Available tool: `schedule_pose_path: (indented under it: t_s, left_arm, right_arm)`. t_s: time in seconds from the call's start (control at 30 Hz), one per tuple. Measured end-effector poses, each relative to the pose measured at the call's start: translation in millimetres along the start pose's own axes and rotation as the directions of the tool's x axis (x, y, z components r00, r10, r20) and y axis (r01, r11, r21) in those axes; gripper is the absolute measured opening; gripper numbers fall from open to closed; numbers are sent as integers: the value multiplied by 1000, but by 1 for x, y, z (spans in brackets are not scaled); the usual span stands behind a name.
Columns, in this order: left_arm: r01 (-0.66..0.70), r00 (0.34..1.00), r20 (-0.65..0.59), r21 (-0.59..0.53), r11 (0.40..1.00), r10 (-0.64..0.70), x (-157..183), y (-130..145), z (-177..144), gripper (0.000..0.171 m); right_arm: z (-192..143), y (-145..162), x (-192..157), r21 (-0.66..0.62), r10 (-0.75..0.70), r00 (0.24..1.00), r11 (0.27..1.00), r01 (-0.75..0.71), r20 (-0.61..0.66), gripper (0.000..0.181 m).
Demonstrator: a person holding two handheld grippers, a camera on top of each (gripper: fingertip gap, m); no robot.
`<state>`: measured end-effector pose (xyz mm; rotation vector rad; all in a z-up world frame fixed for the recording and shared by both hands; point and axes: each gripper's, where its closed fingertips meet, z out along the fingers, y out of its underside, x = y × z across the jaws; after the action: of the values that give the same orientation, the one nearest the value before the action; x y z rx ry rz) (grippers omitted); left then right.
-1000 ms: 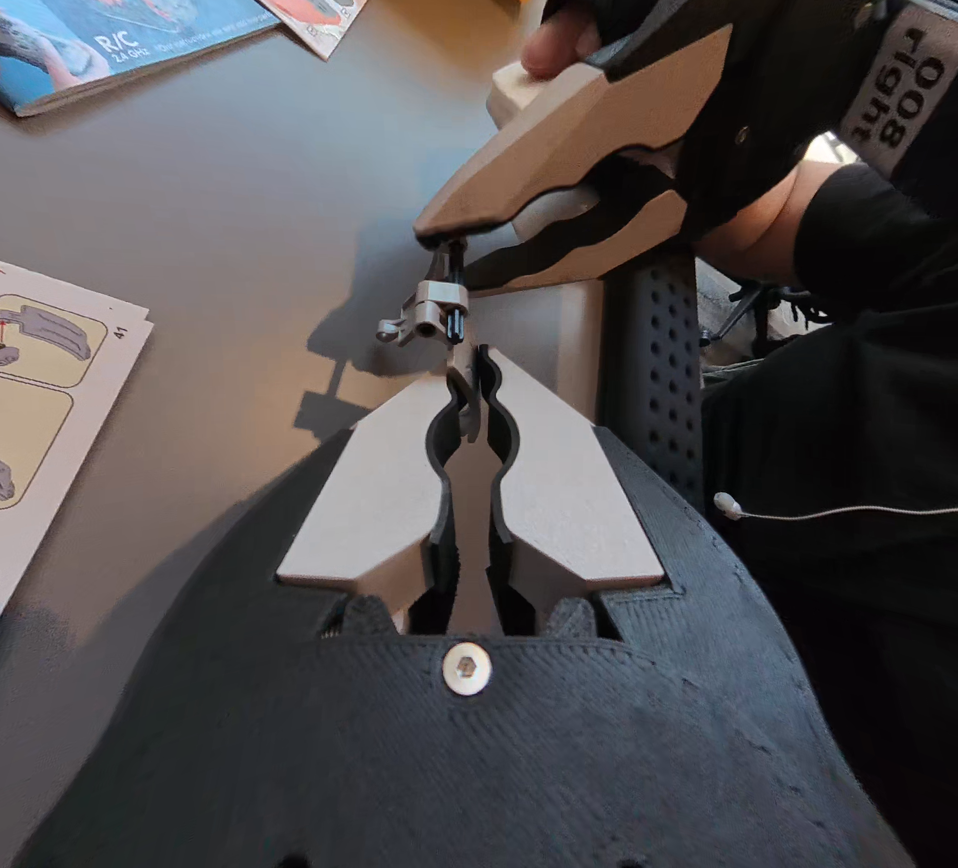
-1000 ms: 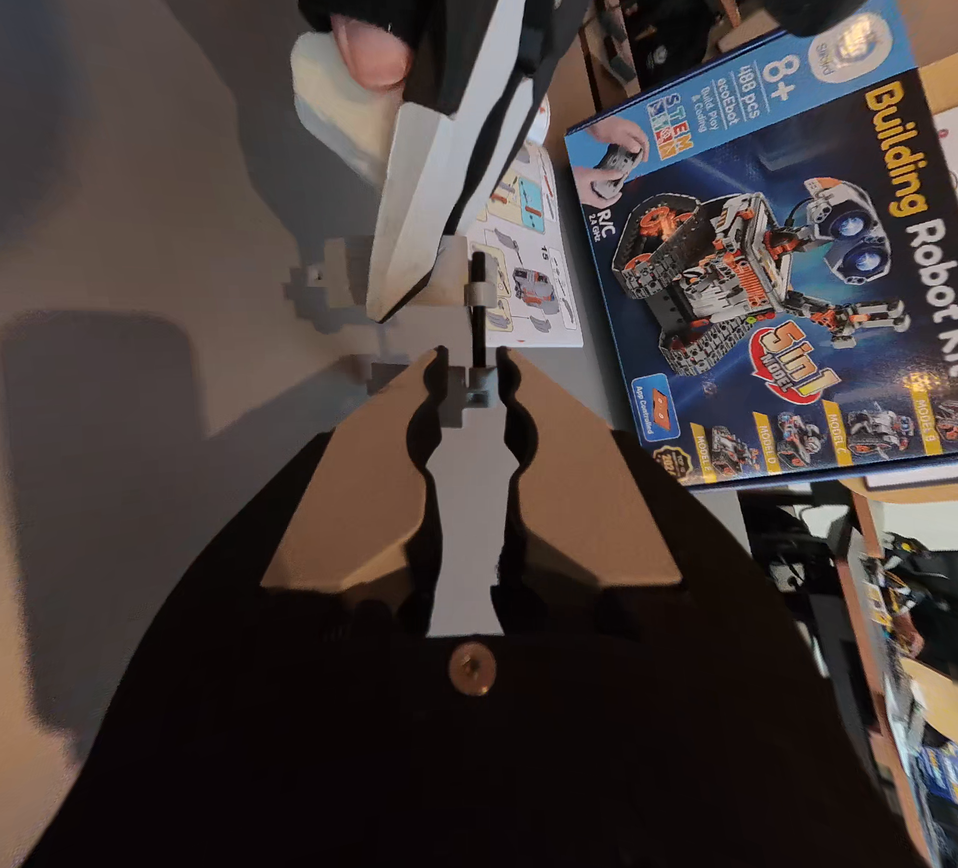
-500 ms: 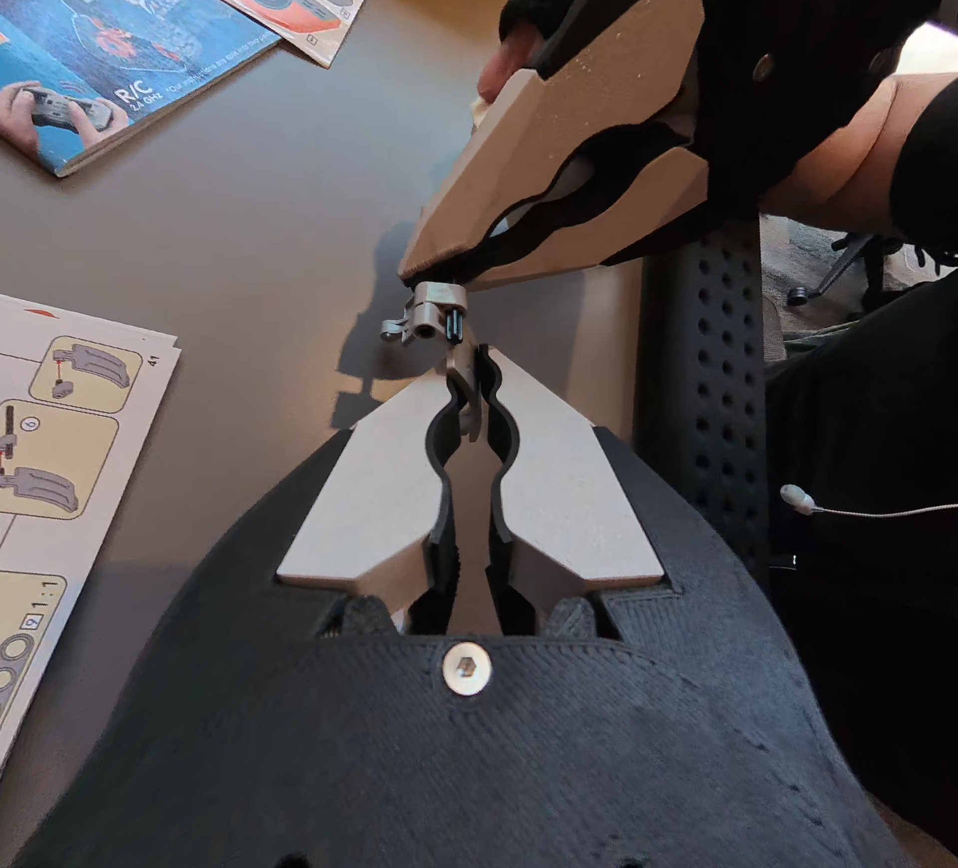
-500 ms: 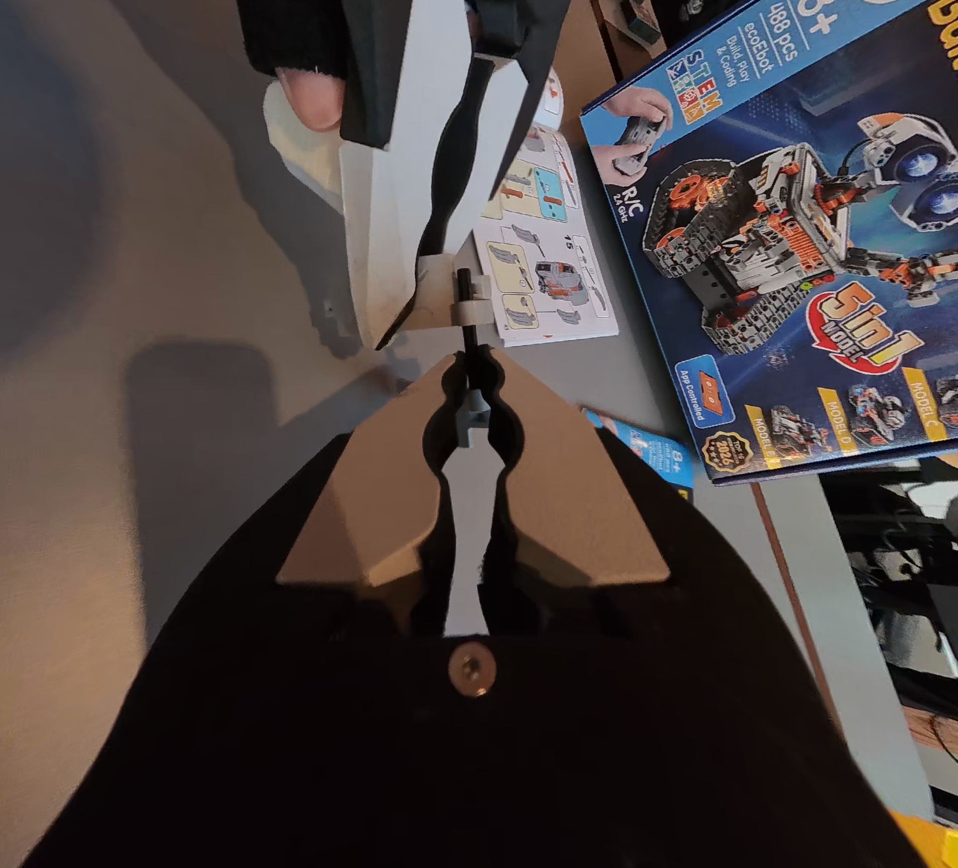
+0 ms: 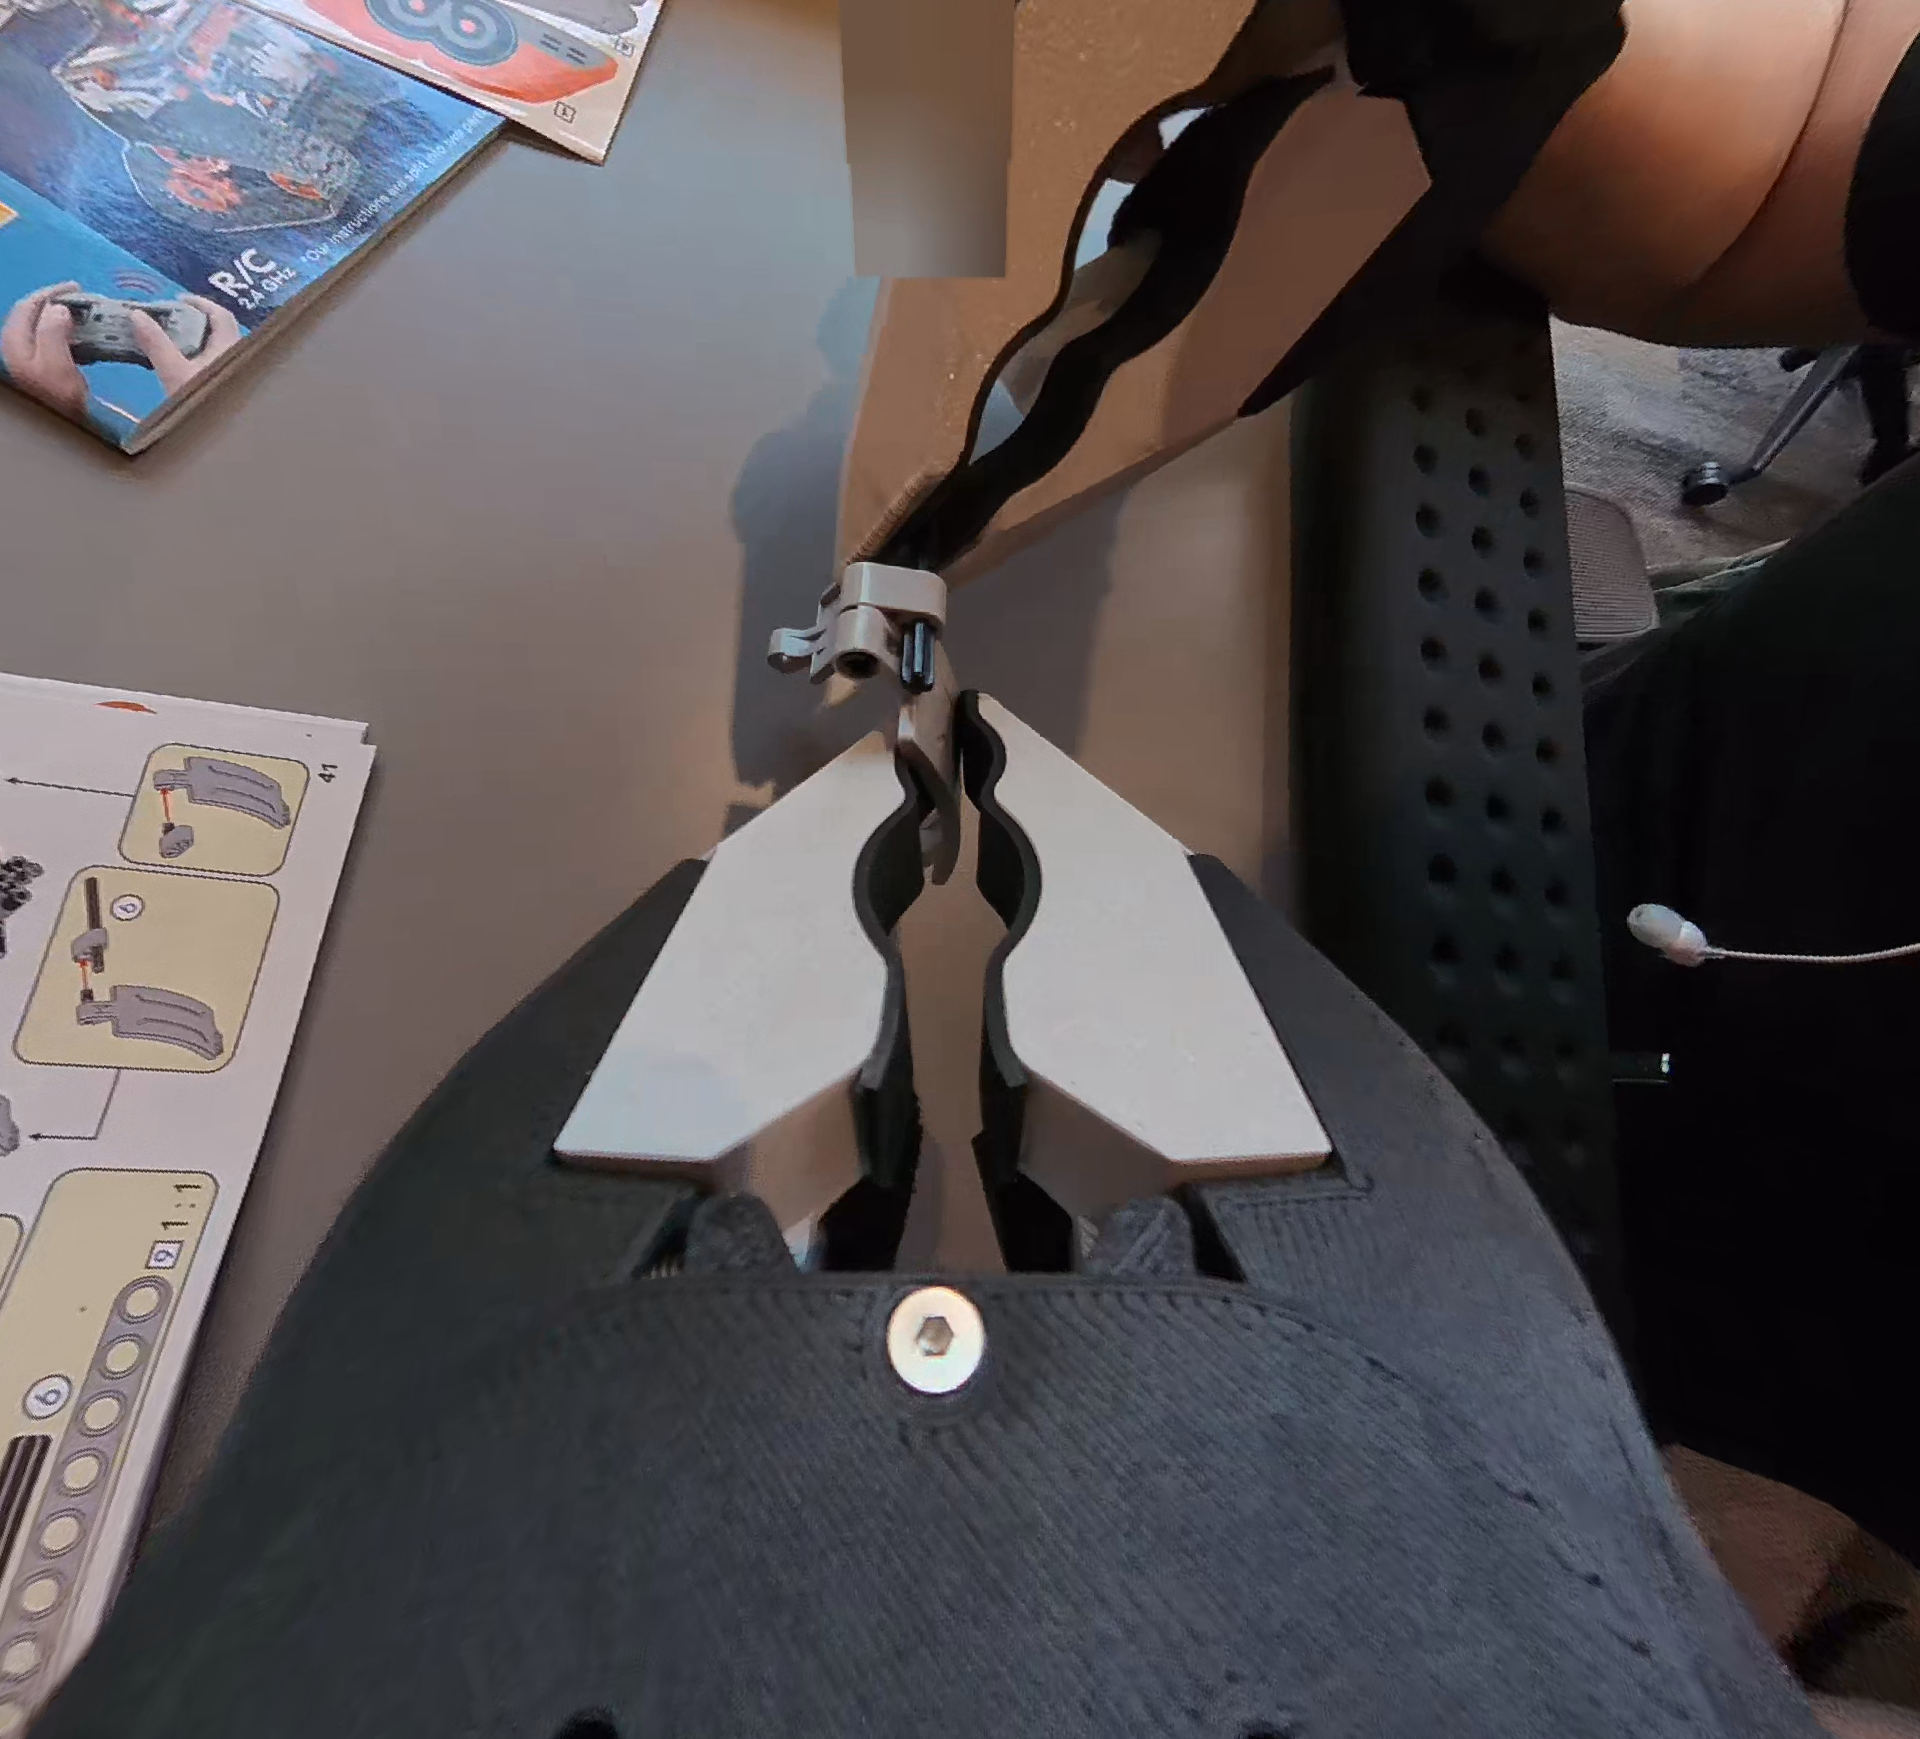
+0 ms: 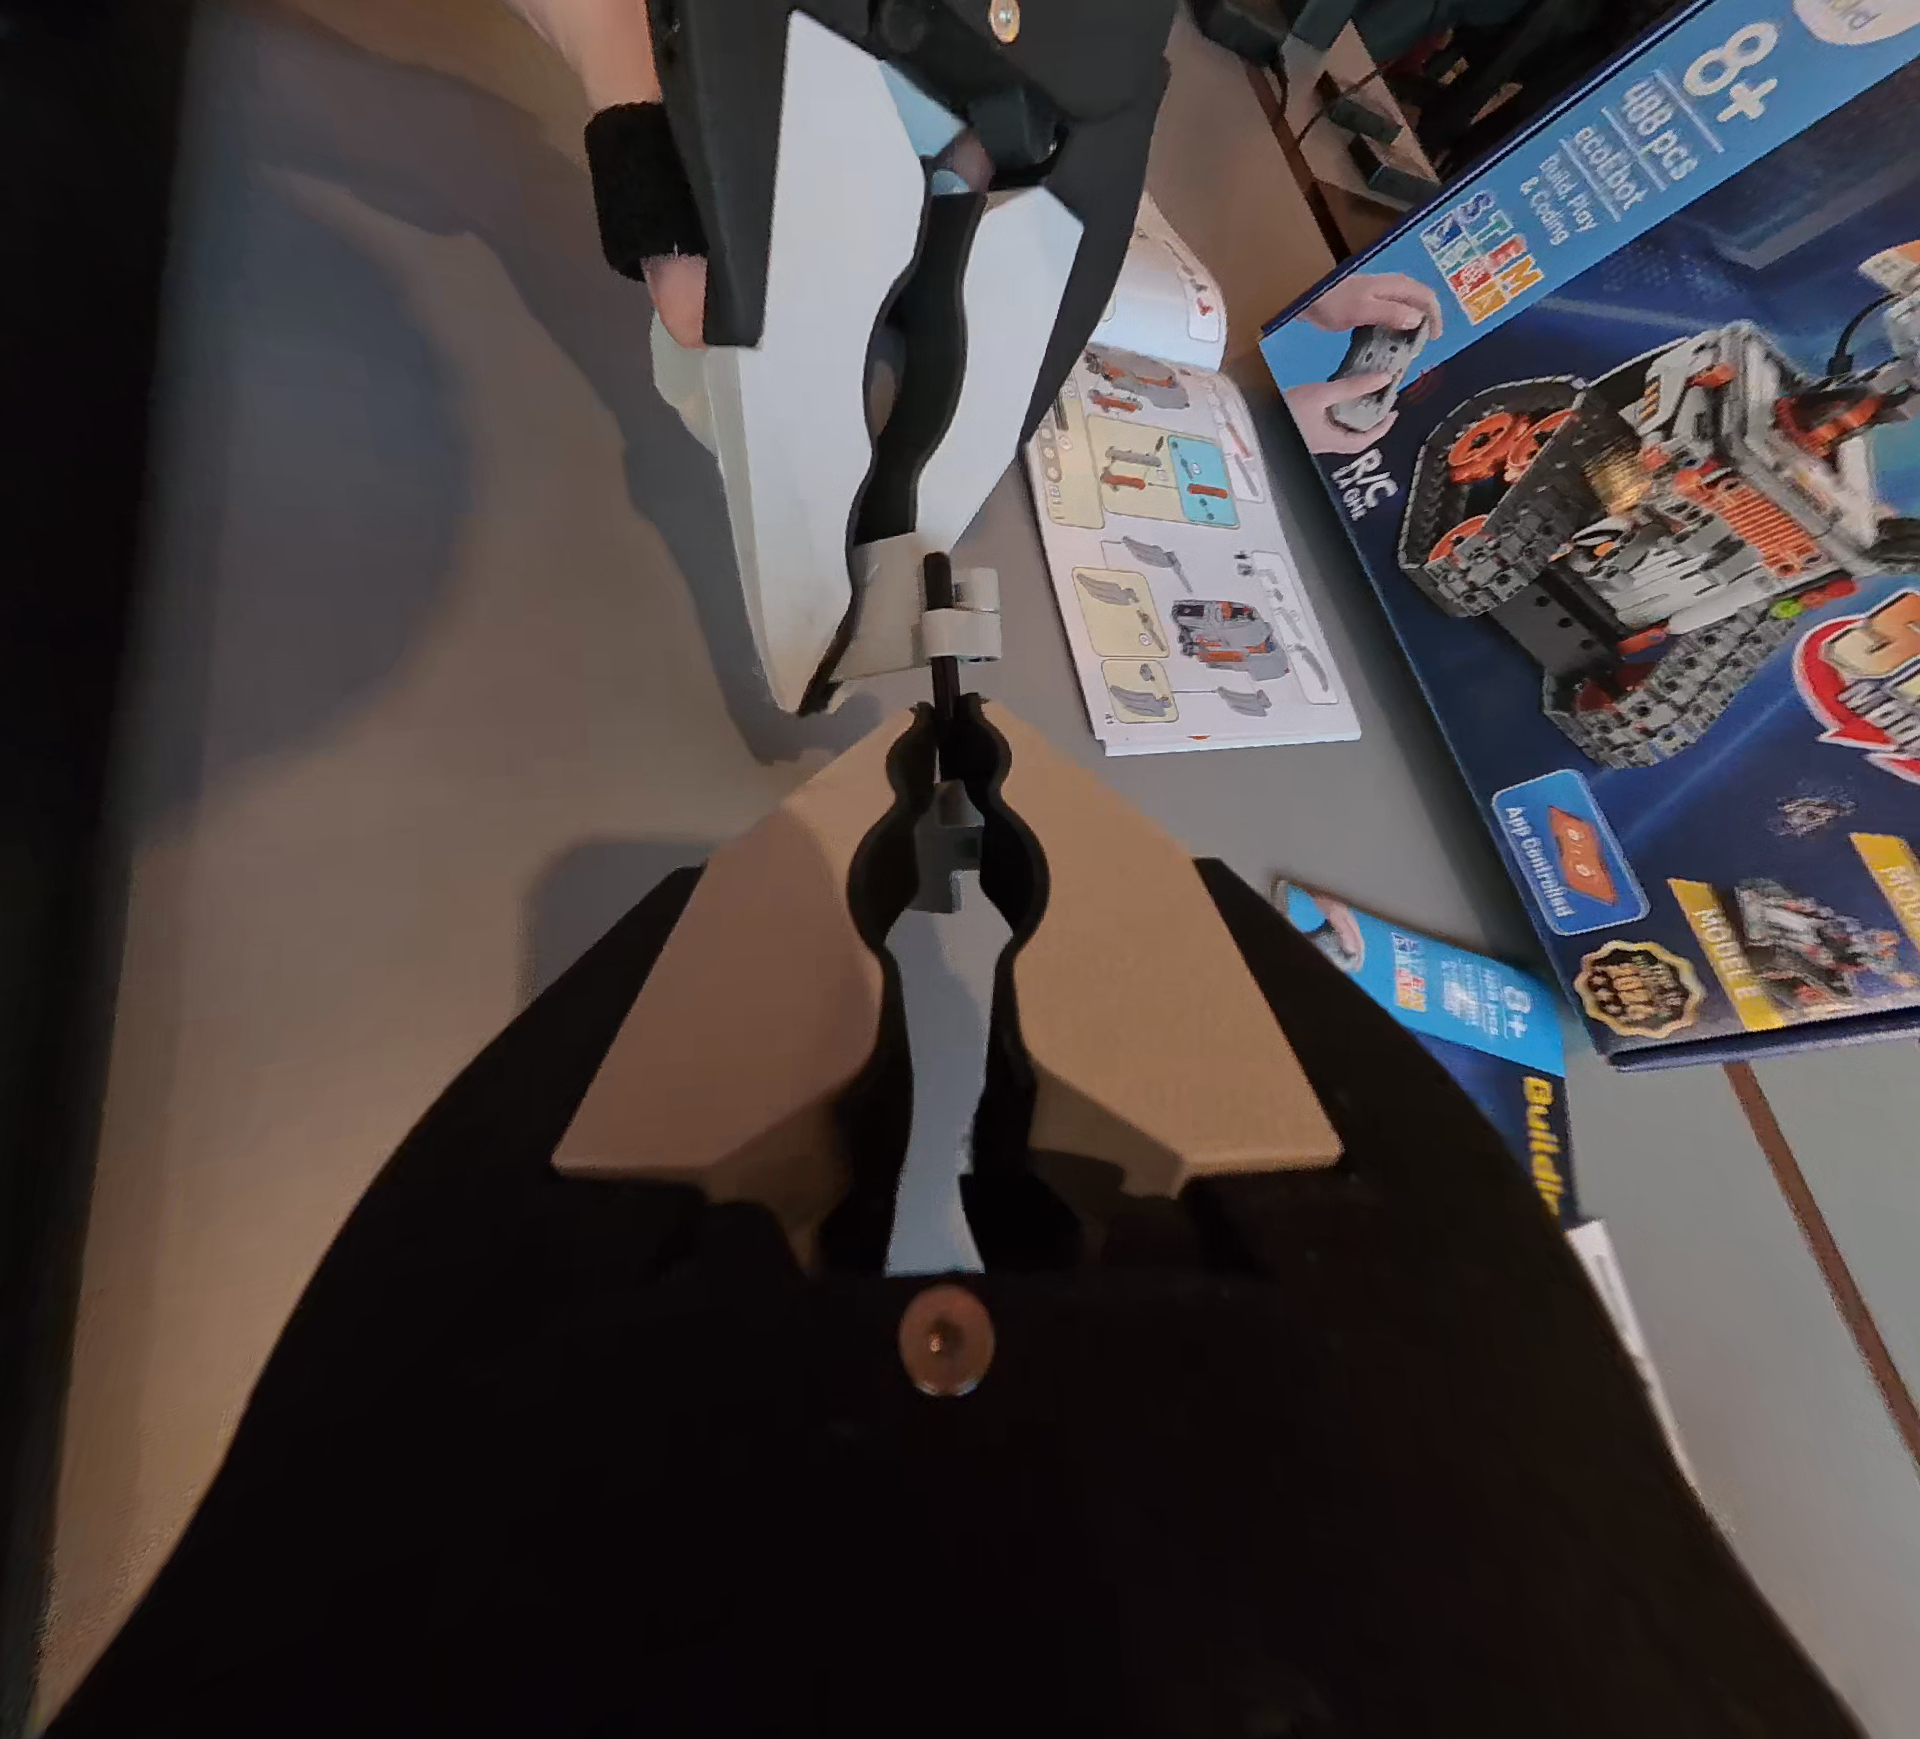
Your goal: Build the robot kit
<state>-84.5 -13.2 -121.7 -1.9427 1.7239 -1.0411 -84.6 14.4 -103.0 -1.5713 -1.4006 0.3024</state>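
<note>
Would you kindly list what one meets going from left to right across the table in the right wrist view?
Left claw holding a grey curved piece → open instruction booklet → blue kit box.

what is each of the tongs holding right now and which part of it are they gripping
Left tongs pinch the flat end of a curved grey piece. Right tongs clamp the black axle near its lower end. A small grey connector joins both parts.
</note>
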Motion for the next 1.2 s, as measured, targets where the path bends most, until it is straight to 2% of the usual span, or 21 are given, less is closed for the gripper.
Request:
schedule_pose_path:
  t_s: [0.07, 0.1, 0.13, 0.2, 0.3, 0.4, 0.7, 0.93, 1.2]
  left_arm:
    - [55, 998, -44, 23, 998, -54, 2, -2, -1, 1]
    - [89, 993, -79, 25, 996, -87, 5, -3, -2, 0]
    - [120, 988, -98, 26, 992, -117, 5, -3, -2, 0]
    - [150, 985, -93, 12, 989, -148, 2, -1, 1, 1]
    - [154, 987, -47, -28, 988, -155, -3, 4, 6, 1]
    - [164, 986, -23, -31, 986, -165, -6, 3, 7, 1]
    - [114, 993, 24, -69, 991, -112, -9, 8, 7, 1]
    - [-15, 995, 92, -137, 990, 28, -12, 15, 11, 1]
    - [-49, 996, 72, -162, 986, 61, -6, 20, 13, 1]
  right_arm:
    - [0, -1, 4, 7, -68, 996, 998, 69, -59, 6]
    - [1, -3, 6, 6, -105, 990, 994, 106, -90, 21]
    - [2, -3, 7, -13, -137, 984, 991, 136, -117, 26]
    - [4, -2, 6, -81, -245, 956, 969, 235, -159, 24]
    - [9, 4, 5, -230, -439, 875, 890, 393, -204, 12]
    - [10, 4, 9, -308, -520, 820, 841, 444, -238, 9]
    - [10, 4, 6, -251, -369, 910, 914, 318, -191, 6]
    - [8, 5, -3, -196, -257, 962, 952, 234, -98, 5]
    - [5, 8, -10, -125, -86, 996, 988, 88, 21, 6]
